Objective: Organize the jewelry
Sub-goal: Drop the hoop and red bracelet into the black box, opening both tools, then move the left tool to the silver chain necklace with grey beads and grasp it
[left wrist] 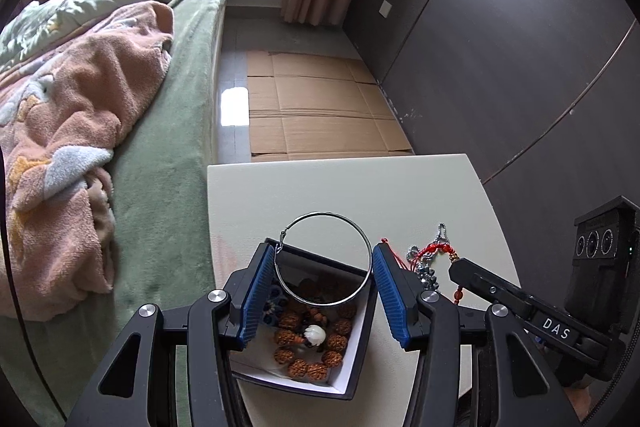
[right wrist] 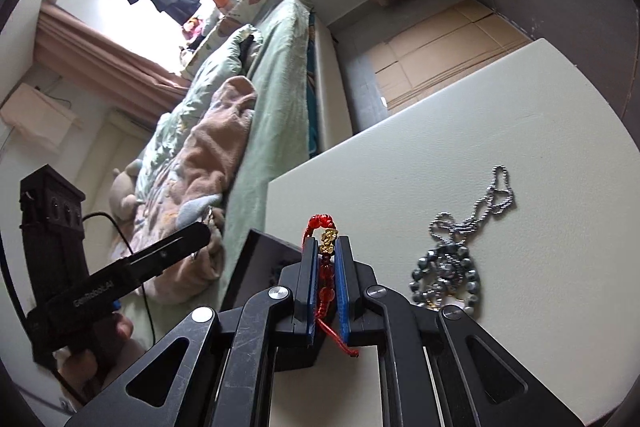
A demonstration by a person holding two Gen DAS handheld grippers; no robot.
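Observation:
My left gripper (left wrist: 323, 259) is shut on a large silver hoop (left wrist: 362, 242), held across its width above the black jewelry box (left wrist: 360, 355). The box holds a brown bead bracelet (left wrist: 316, 347) with a white bead. My right gripper (right wrist: 326, 247) is shut on a red cord bracelet (right wrist: 326, 277) with a gold charm and red beads, beside the box's corner (right wrist: 260, 259). A silver ball-chain necklace with grey beads (right wrist: 456, 259) lies on the white table (right wrist: 460, 131) to the right; it also shows in the left wrist view (left wrist: 430, 259).
A bed with green sheet (left wrist: 172, 131) and pink blanket (left wrist: 80, 131) runs along the table's left. Flattened cardboard (left wrist: 316, 107) lies on the floor beyond the table. A dark wardrobe wall (left wrist: 500, 47) stands on the right.

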